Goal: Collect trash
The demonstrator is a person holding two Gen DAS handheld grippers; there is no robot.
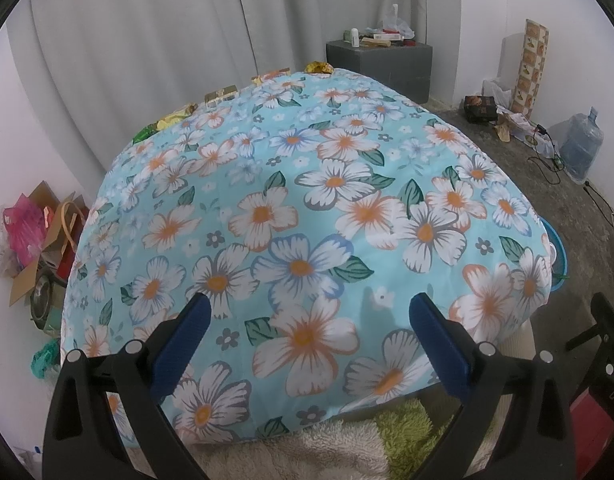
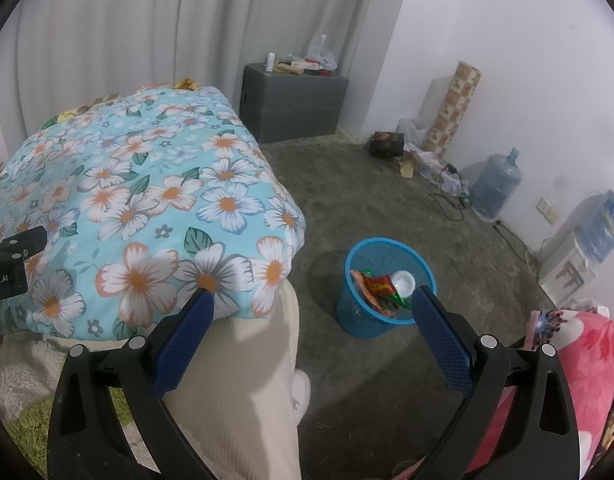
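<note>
The centre of the left wrist view is filled by the floral-covered bed (image 1: 307, 208), whose broad top lies bare as far as a row of wrappers (image 1: 179, 114) along its far edge, close against the grey curtain (image 1: 147, 40). At the left of the frame, the gap between bed and wall is blocked by a cardboard box of clutter (image 1: 39, 248). In the right wrist view, bare concrete floor (image 2: 367, 184) is seen open through the middle of the frame. A blue mesh bin (image 2: 385, 292) stands on it, apart from the bed corner. The lower centre is taken up by a beige trouser leg (image 2: 243, 392). The right wall is lined by a water jug (image 2: 497, 188), cables (image 2: 451, 200) and a dispenser (image 2: 567, 268).
</note>
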